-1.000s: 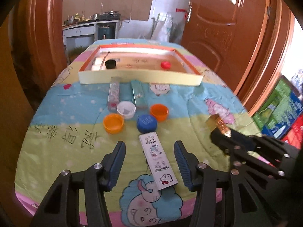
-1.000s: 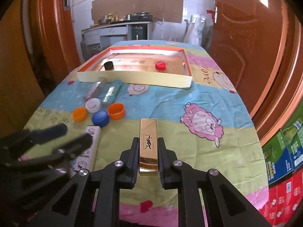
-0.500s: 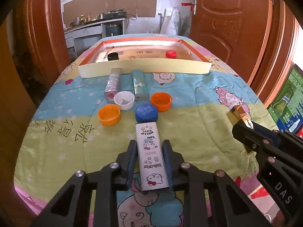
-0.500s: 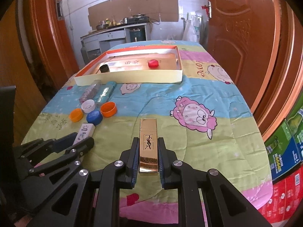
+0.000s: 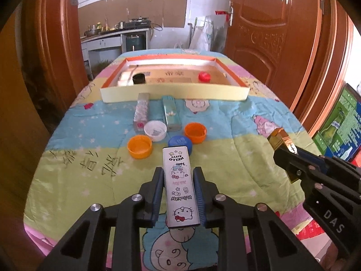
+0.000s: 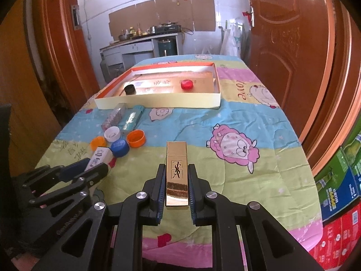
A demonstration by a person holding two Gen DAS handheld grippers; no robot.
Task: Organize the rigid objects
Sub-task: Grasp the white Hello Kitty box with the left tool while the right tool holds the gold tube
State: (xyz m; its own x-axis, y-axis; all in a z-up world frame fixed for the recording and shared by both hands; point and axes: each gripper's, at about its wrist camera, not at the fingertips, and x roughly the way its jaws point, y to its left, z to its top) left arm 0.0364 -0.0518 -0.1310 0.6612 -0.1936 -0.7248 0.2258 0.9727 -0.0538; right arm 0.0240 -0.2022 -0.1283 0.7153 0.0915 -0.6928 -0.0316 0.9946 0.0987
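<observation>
Between the fingers of the left tool [image 5: 179, 187] sits the white Hello Kitty box [image 5: 181, 186], clamped along its long sides, and the jaws have just been closing onto it. The right tool [image 6: 177, 185] is clamped the same way on the gold box [image 6: 177, 172]. Both boxes look lifted a bit off the worktop [image 5: 237, 149], though I can't be sure.

If I were doing it, I'd keep both grips square and carry the boxes level over the near wall of the cardboard tray [image 5: 173, 93], clearing the loose bottle caps [image 5: 195, 132], then set them down flat beside the black cap [image 5: 138, 78] and red cap [image 5: 204, 76] already inside.

Readable stuff: "HELLO KITTY" and "HelloKitty" on the white box, a YSL monogram on the gold one, "DAS" on the right tool's body, "love" on the cloth.
</observation>
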